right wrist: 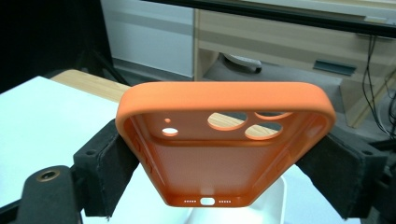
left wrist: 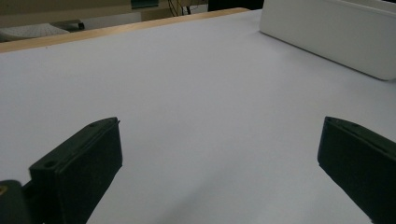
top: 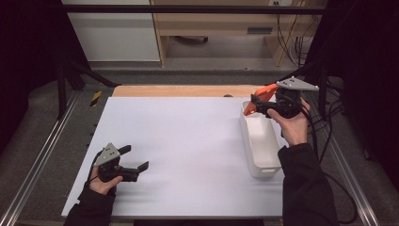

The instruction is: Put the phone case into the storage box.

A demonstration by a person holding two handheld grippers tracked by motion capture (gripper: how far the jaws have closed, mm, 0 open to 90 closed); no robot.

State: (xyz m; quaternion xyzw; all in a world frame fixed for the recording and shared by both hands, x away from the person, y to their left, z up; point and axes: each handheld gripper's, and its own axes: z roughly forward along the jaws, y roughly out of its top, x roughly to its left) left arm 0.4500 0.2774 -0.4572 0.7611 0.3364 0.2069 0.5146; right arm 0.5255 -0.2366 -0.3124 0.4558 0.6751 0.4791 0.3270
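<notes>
An orange phone case (top: 260, 96) hangs in the air over the far end of a white bin (top: 260, 149), with my right gripper (top: 255, 104) shut on its two long sides. In the right gripper view the orange phone case (right wrist: 219, 154) faces me hollow side up, camera holes at its far end, black pads (right wrist: 112, 168) pressing both edges. My left gripper (top: 137, 158) rests low on the white table sheet (top: 188, 141) at the near left, open and holding nothing. Seen from the left gripper view, my left gripper (left wrist: 219, 154) has its jaws spread wide over bare sheet.
The white bin (left wrist: 327, 32) stands lengthwise along the right side of the sheet. A wooden table edge (top: 183, 90) runs behind the sheet. Metal rails (top: 37, 165) flank both sides, and cables (top: 339, 188) trail off the right.
</notes>
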